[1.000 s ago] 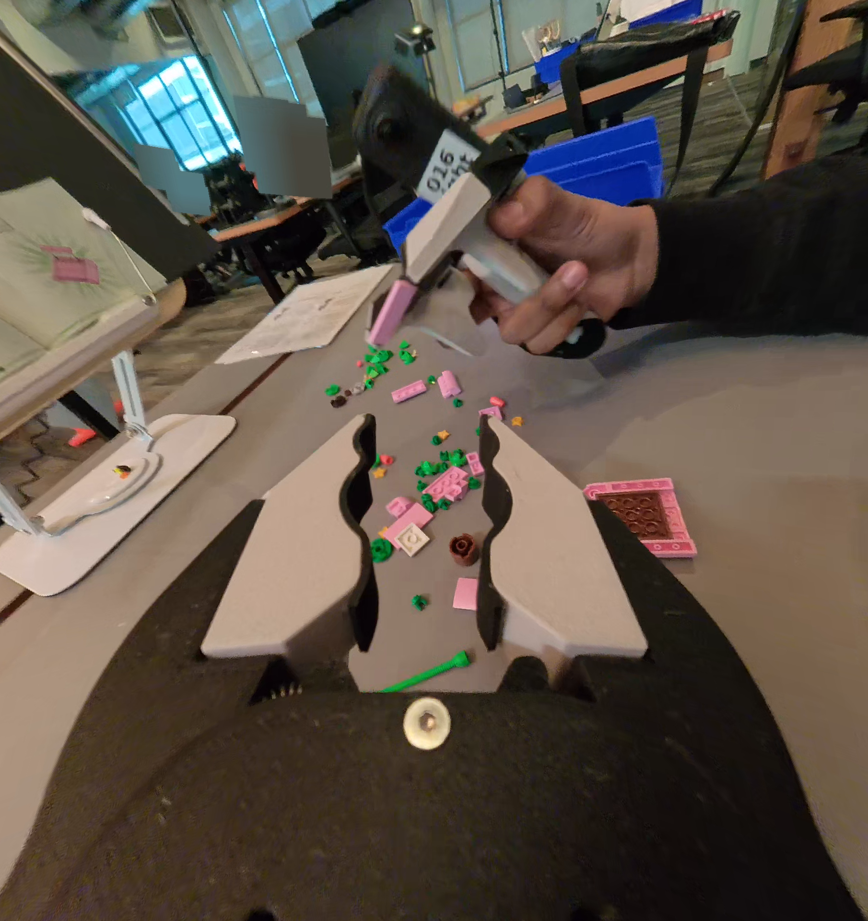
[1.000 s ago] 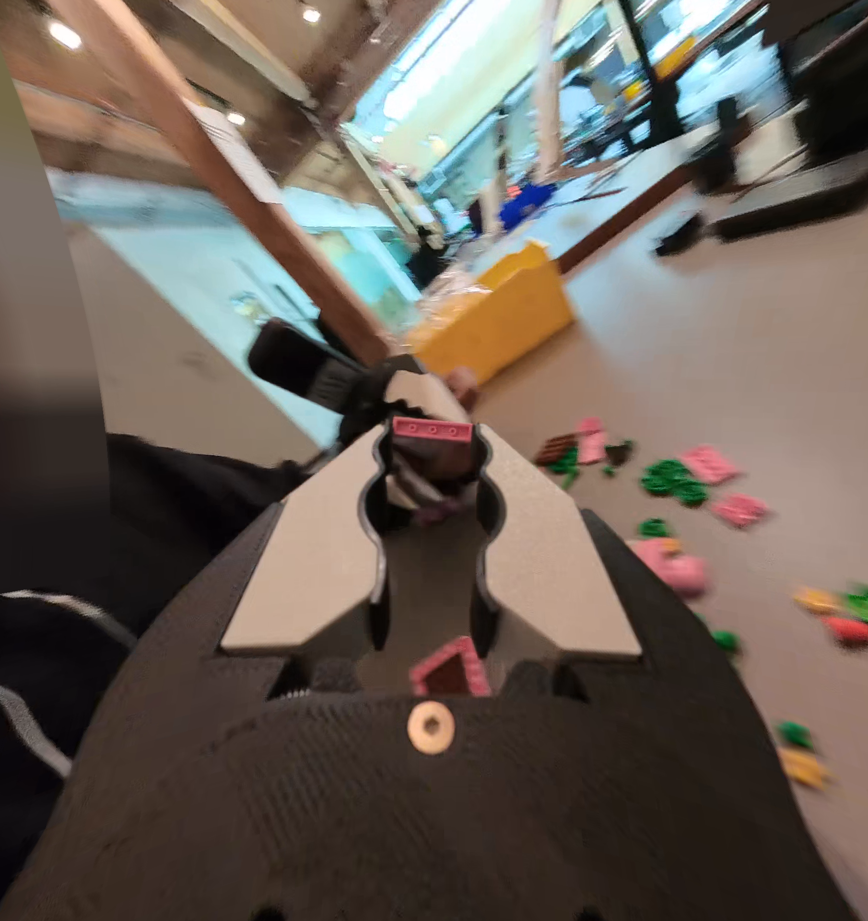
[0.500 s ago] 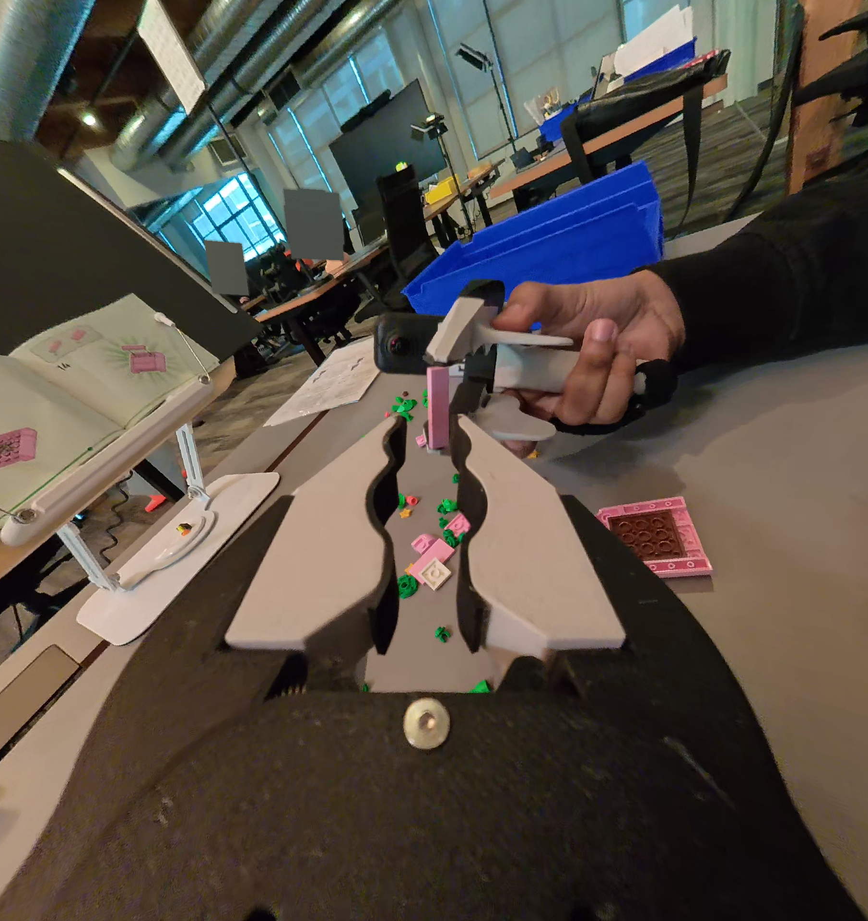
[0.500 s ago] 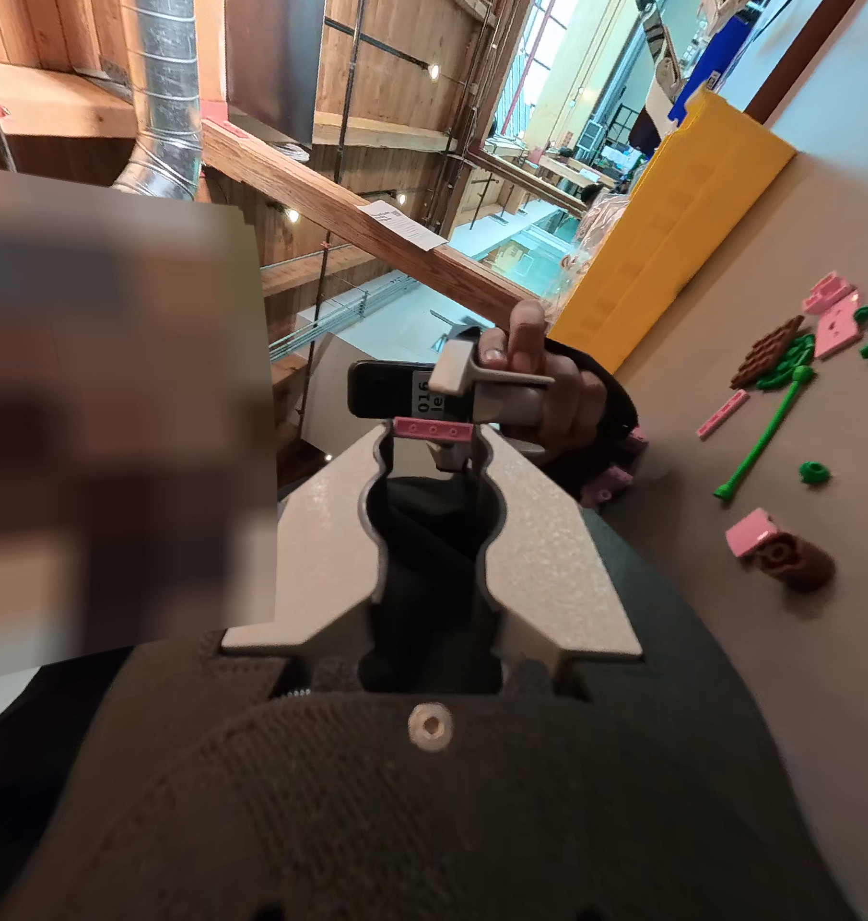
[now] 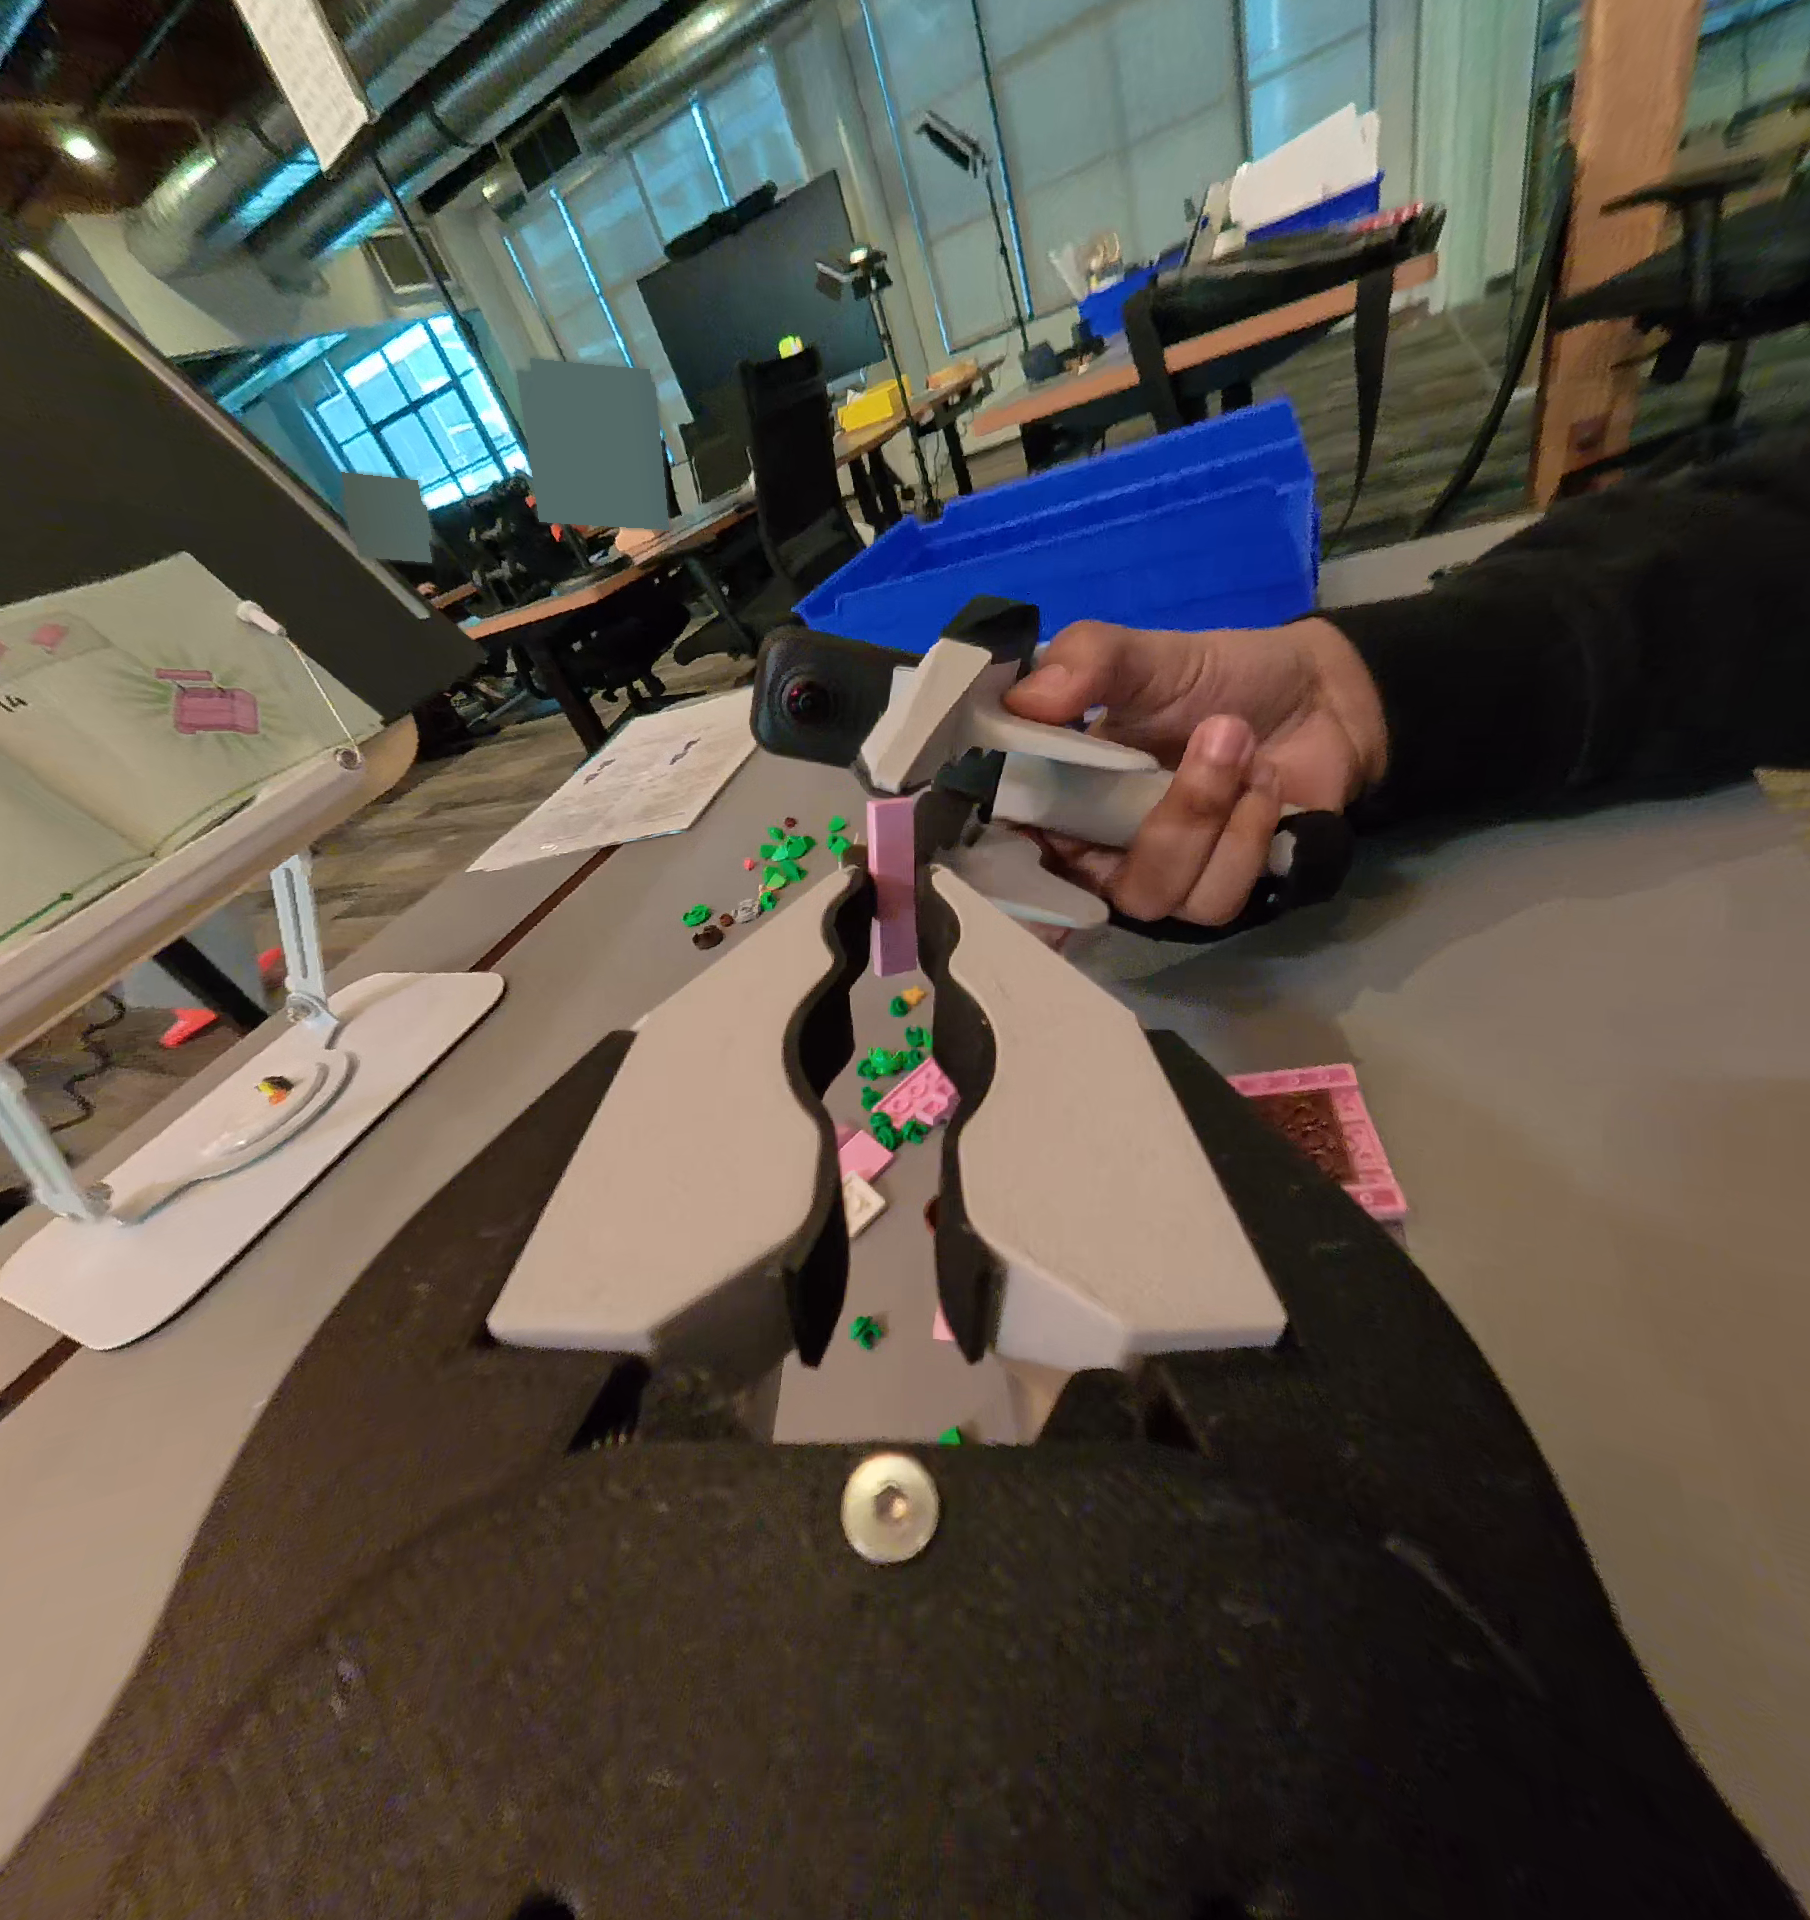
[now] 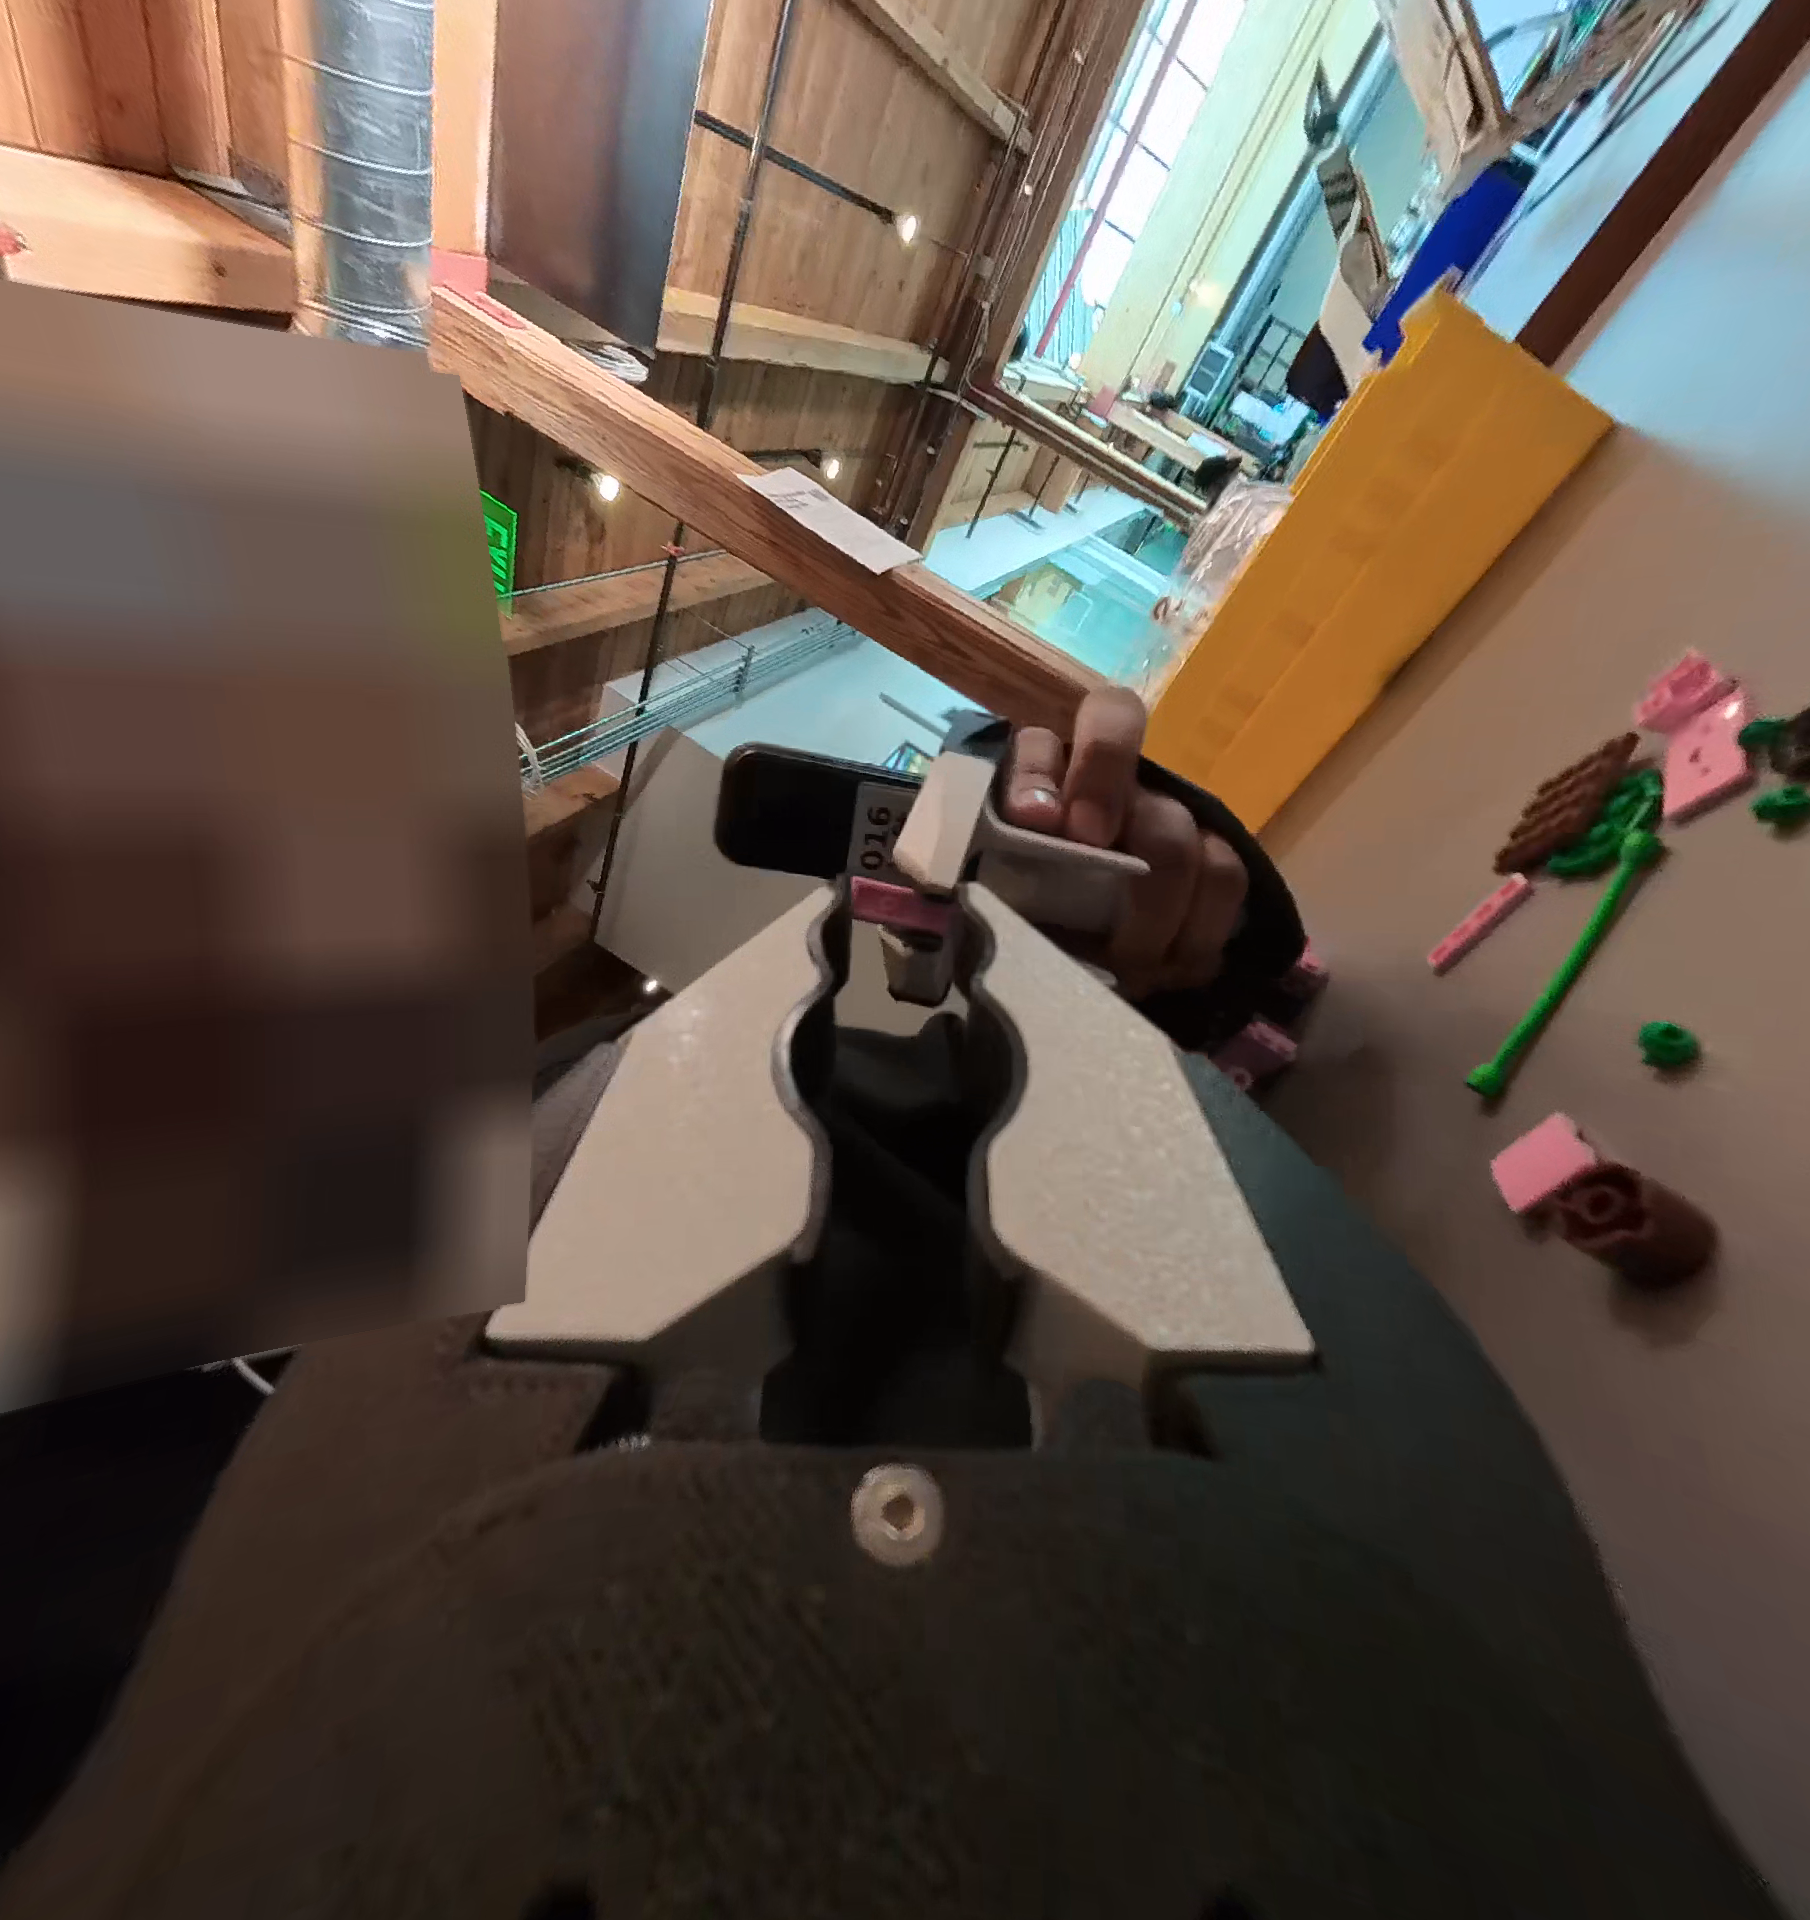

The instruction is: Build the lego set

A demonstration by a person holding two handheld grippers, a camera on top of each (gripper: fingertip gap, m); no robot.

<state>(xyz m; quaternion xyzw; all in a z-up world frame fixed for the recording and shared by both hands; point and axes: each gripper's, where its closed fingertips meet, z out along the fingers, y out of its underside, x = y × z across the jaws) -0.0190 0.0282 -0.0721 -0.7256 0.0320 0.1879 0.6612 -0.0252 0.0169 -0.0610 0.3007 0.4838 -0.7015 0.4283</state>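
Gripping one pink plate (image 5: 892, 885) together, both grippers meet above the grey desk (image 5: 1566, 1091).
Right gripper (image 6: 896, 906) and left gripper (image 5: 893, 904) each pinch it; loose bricks (image 5: 906, 1091) partly hidden; workshop behind.

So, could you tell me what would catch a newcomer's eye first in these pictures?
Probably the long pink plate, held upright above the table between the tips of both grippers, left gripper and right gripper meeting nose to nose. Next, the bright green and pink loose pieces scattered on the grey table beneath, and the blue bin behind.
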